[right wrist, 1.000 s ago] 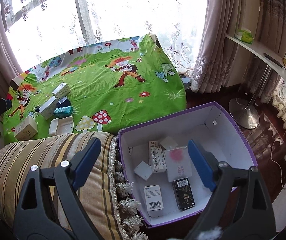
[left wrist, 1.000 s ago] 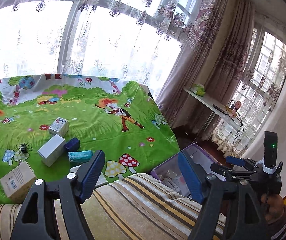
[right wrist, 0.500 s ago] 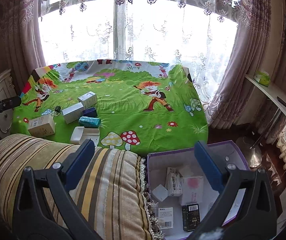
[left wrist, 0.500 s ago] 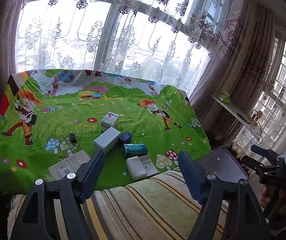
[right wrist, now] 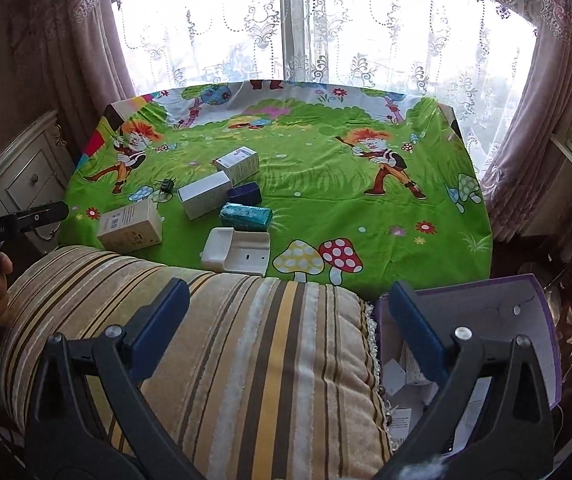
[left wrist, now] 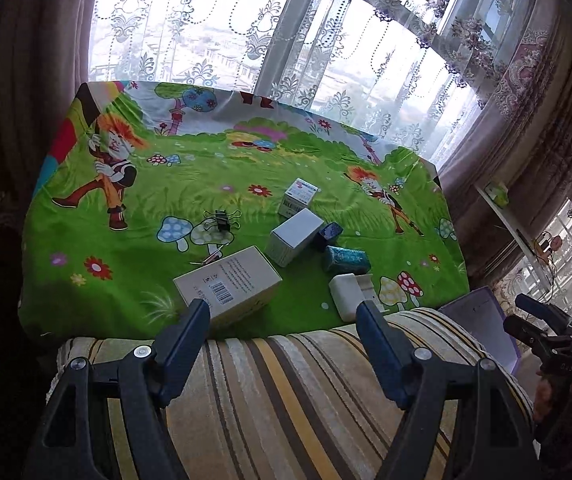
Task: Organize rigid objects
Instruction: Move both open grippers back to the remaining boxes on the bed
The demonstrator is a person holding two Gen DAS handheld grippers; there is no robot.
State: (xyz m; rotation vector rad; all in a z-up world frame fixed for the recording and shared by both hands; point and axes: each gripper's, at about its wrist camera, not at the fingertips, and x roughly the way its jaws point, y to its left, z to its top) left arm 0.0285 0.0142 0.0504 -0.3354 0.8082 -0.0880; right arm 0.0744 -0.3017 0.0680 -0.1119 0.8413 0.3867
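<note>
Several small boxes lie on the green cartoon sheet (left wrist: 206, 168): a beige barcode box (left wrist: 228, 286) (right wrist: 130, 226), a white-grey box (left wrist: 295, 236) (right wrist: 206, 196), a small printed white box (left wrist: 299, 196), a dark blue box (left wrist: 329, 234), a teal glittery box (left wrist: 345, 260) (right wrist: 246, 216) and a white case (left wrist: 351, 294) (right wrist: 236, 250). My left gripper (left wrist: 282, 312) hangs open and empty over the striped cushion (left wrist: 286, 380), short of the beige box. My right gripper (right wrist: 289, 292) is wide open and empty above the same cushion. The purple bin (right wrist: 485, 320) with several packets sits under its right finger.
Black binder clips (left wrist: 222, 218) lie left of the boxes. A white nightstand (right wrist: 26, 180) stands left of the bed. Curtains and a window run behind it, and a shelf (left wrist: 505, 216) lines the right wall. The sheet's right half is bare.
Both views have swung left, from the purple bin toward the boxes on the sheet; the bin has slid toward the right edge. The right jaws stand a little wider.
</note>
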